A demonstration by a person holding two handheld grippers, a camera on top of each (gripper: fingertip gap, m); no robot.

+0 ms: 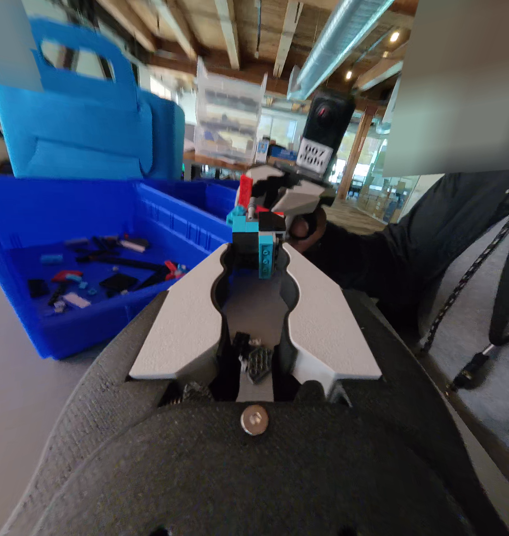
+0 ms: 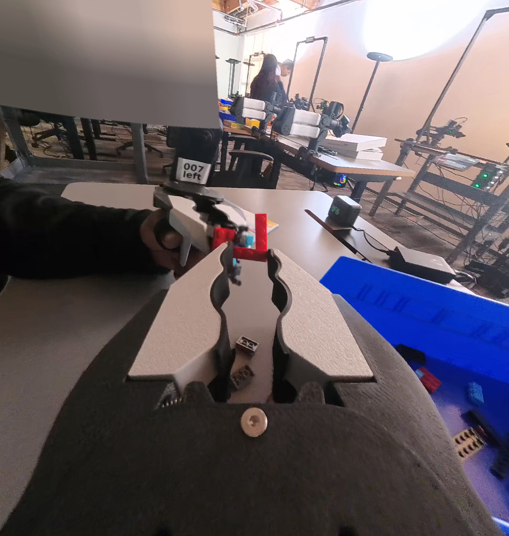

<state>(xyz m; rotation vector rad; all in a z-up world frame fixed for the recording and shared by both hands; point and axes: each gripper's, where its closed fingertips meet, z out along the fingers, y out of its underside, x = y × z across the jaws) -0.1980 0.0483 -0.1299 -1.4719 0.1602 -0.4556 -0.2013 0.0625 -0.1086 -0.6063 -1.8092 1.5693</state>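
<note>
Red, teal and black bricks locked into one small brick assembly (image 1: pixel 265 256) hang in the air beside the blue bin (image 1: pixel 73 333), above the grey surface (image 2: pixel 58 333). The left gripper (image 1: pixel 254 252) is clamped on its teal-and-black end. The right gripper (image 2: pixel 247 255) is closed across the red L-shaped piece (image 2: pixel 260 232) at the other end. Both holds sit at the very fingertips, so I judge there is little margin; steady, squarely opposed pressure would keep the bricks from twisting. Two small grey bricks (image 2: pixel 246 345) lie on the surface just outside the bin, and loose bricks (image 1: pixel 73 278) lie scattered inside it.
</note>
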